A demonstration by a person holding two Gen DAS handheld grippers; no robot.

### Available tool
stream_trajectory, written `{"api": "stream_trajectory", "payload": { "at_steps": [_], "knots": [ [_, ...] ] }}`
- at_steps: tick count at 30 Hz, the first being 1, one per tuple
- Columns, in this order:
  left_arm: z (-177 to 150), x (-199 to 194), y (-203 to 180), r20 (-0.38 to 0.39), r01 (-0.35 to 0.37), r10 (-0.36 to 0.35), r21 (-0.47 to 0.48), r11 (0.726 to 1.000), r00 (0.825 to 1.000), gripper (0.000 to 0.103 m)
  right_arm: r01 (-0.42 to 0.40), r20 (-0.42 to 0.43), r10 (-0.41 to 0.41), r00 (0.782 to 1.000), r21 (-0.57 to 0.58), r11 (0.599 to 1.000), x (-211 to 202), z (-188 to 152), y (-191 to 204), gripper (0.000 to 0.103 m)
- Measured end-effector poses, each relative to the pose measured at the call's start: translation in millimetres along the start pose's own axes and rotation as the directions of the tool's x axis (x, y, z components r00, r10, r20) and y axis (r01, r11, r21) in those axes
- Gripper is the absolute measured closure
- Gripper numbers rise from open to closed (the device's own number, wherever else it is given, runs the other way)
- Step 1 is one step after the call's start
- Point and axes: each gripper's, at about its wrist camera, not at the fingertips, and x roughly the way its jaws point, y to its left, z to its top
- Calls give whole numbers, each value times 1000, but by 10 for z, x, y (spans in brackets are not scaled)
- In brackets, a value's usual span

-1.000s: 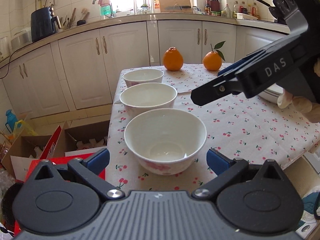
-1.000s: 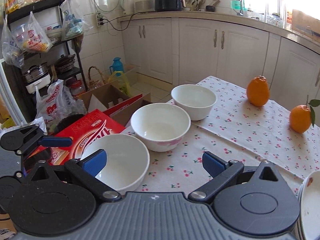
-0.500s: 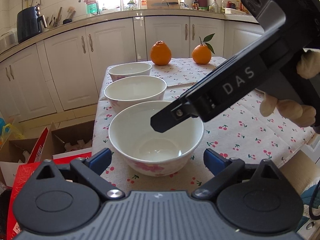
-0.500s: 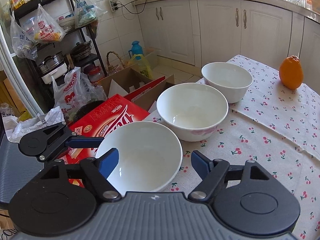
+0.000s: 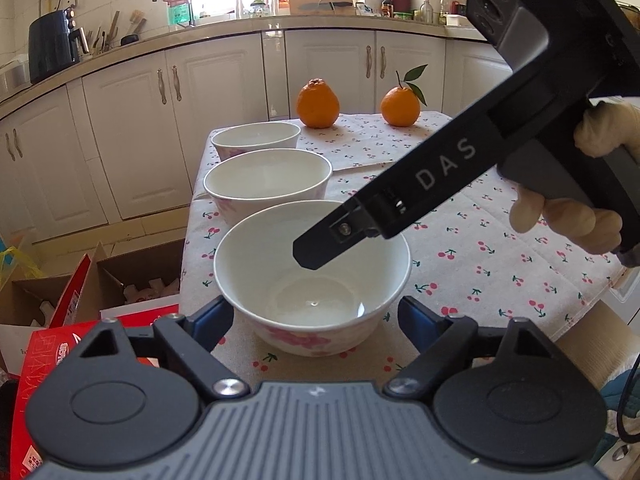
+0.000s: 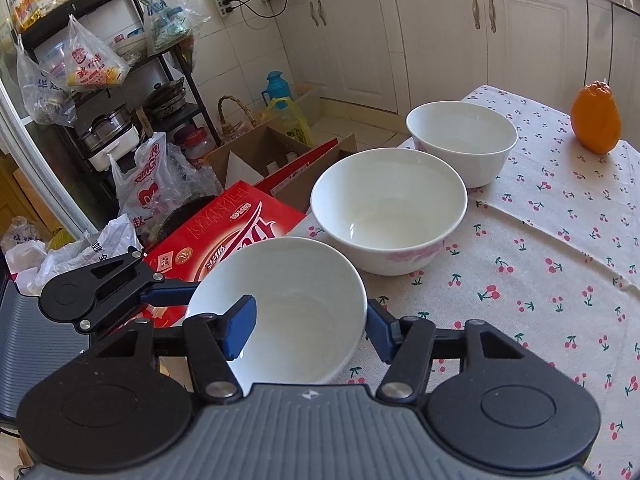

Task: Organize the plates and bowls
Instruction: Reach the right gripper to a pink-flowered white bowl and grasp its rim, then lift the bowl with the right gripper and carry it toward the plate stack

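Standing nearest on the bench [image 5: 500,248], at its left edge, the near bowl [image 5: 312,276] heads a row of three. The right hand-held gripper [image 6: 310,330] spreads wide, one finger [image 6: 240,326] inside the rim, the other outside at 3 o'clock. The left hand-held gripper [image 5: 312,316] flanks the bowl, wide. Two oranges [image 5: 318,104] sit at 12 o'clock.

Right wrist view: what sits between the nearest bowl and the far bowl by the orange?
One more white bowl, the middle bowl, sits between the nearest bowl and the far bowl. All three are upright in a row, as the right wrist view shows.
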Motion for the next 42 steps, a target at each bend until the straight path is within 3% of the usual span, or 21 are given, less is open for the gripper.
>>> {"api": "stream_trajectory", "payload": {
  "at_steps": [17,37,42],
  "knots": [
    [104,-36,-53,-7,12,-12,16,1000,1000,18,-3,14,2,1000,43,999,-143,-31,-91,41],
    [468,231,-667,24,158,-161,104,982,987,18,135,103,-152,983,156,979,-829,-353,-601,41],
    [522,325,-769,11,197,-199,90,976,980,17,160,107,-181,978,184,970,-916,-433,-708,41]
  ]
}}
